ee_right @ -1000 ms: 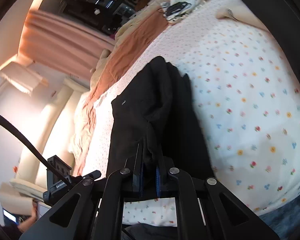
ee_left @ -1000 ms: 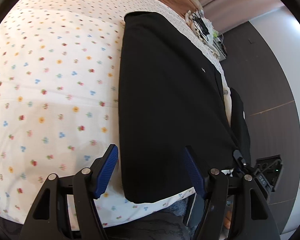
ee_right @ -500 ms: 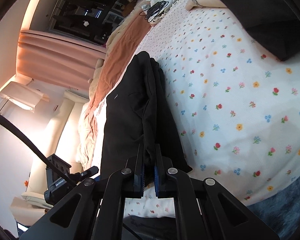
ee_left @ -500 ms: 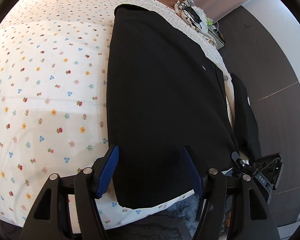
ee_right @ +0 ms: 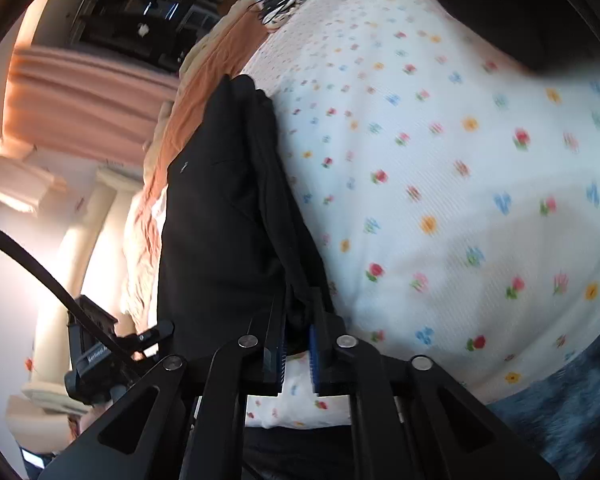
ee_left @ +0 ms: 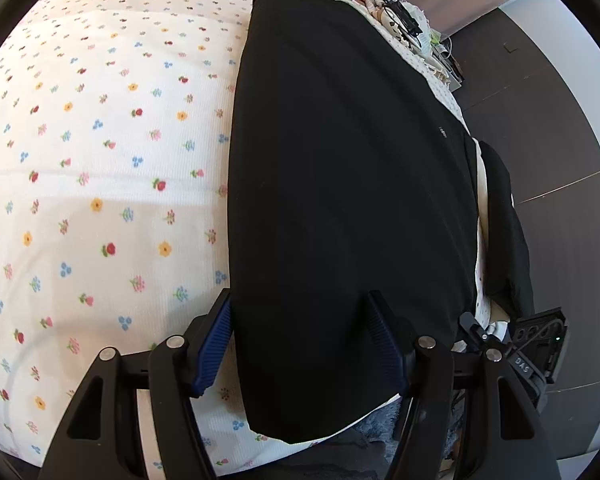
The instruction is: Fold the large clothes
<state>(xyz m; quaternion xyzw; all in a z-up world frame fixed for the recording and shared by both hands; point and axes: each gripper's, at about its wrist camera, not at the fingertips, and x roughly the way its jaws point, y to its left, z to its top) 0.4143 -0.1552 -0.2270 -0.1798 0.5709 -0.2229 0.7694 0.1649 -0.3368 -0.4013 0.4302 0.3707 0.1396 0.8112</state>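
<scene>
Floral bedsheet [ee_left: 100,160] everywhere, with the black garment [ee_left: 340,200] lying flat, long axis running straight away from the left gripper [ee_left: 300,344], whose wide-open fingers straddle its near end. The right gripper [ee_right: 298,344] has a black fold [ee_right: 228,208] pinched, so the left one looks closer to the flat piece.

White bedsheet [ee_left: 100,184] strewn with small coloured flowers. Rust-brown blanket [ee_right: 220,68] bunched at the far end. Pink curtains [ee_right: 84,100] beside a dark window. Dark wood-panelled wall [ee_left: 560,120]. Warm light on cream wall [ee_right: 16,272]. Blue-grey rug [ee_right: 572,412] below.
</scene>
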